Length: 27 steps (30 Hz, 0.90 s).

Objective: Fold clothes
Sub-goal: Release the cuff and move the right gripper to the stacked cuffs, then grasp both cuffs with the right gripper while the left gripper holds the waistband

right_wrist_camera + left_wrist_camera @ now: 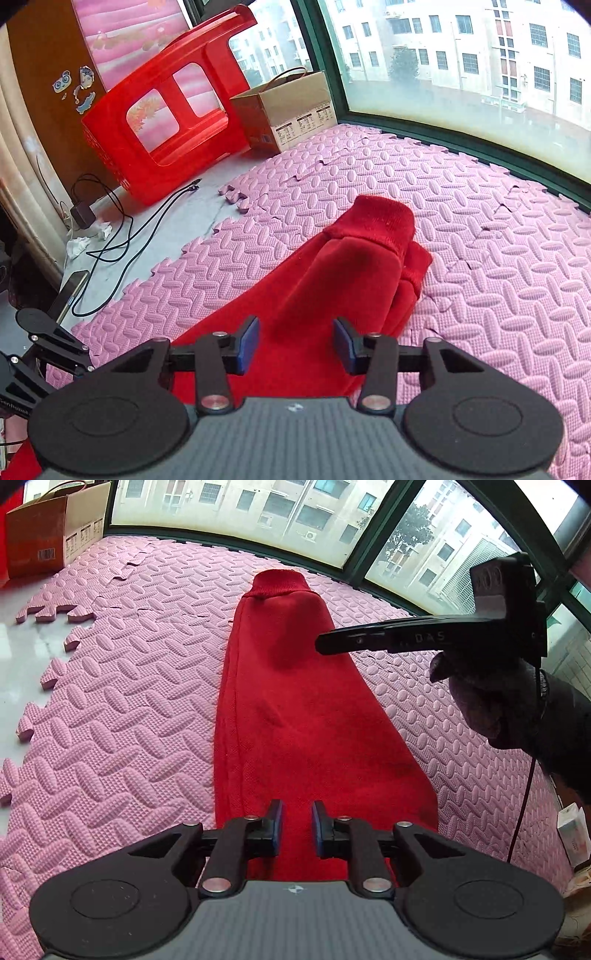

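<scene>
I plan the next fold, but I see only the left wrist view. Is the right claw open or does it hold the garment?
Observer: The right claw is open, with nothing between its fingers; the garment lies below it.
Operator: Is the far end neat?
Observer: Not fully. A second cuff sticks out beside the upper cuff.
Operator: What lies beyond the mat, near the box?
Observer: A red stool lies on its side next to the box.
</scene>
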Available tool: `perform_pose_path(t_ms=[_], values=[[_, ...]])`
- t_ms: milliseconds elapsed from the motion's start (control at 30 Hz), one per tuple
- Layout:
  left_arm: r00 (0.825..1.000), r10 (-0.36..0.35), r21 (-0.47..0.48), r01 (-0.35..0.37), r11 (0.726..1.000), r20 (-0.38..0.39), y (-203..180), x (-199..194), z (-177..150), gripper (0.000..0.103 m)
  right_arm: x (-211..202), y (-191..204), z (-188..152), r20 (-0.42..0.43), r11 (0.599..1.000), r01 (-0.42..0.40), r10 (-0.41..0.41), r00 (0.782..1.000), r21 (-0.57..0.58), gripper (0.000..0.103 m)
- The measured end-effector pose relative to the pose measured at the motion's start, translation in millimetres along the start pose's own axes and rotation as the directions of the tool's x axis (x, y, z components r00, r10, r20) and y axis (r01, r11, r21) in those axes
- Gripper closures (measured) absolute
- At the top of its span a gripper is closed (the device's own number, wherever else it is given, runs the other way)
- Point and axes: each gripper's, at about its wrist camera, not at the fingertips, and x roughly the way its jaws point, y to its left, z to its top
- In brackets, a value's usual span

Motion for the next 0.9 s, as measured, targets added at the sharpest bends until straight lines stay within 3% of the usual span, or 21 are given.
perform_pose_path(t_ms=[200, 300, 400, 533, 767, 900], values=[[0.999, 0.026, 0.001, -0.026, 1.000, 0.024, 6, 2, 6, 0.085, 23, 1, 25, 0.048, 0.990, 0.131, -0.129, 0.990, -0.042, 0.066], [0.999, 0.026, -0.002, -0.026, 1.000, 0.033, 9, 1, 9, 0.085, 14, -9, 30, 0.094, 0.999, 0.047, -0.049, 0.994, 0.022, 0.066], [0.999, 0.017, -0.004, -0.017, 1.000, 0.047, 9, -5, 10, 0.084, 4, -17, 28, 0.088, 0.993, 0.092, -0.098, 0.991, 0.069, 0.065], [0.999, 0.000, -0.023, 0.001, 1.000, 0.047, 7, -13, 8, 0.084, 7, -39, 17, 0.042, 0.980, 0.110, -0.119, 0.992, 0.166, 0.055], [0.999, -0.024, -0.038, 0.026, 0.999, 0.041, -3, -24, 4, 0.081, 31, -66, 1, 0.008, 0.958, 0.066, -0.071, 0.997, 0.280, 0.049], [0.999, -0.033, -0.032, 0.034, 0.999, 0.035, -8, -23, 6, 0.078, 35, -73, -2, 0.026, 0.948, 0.025, -0.035, 0.999, 0.317, 0.051]])
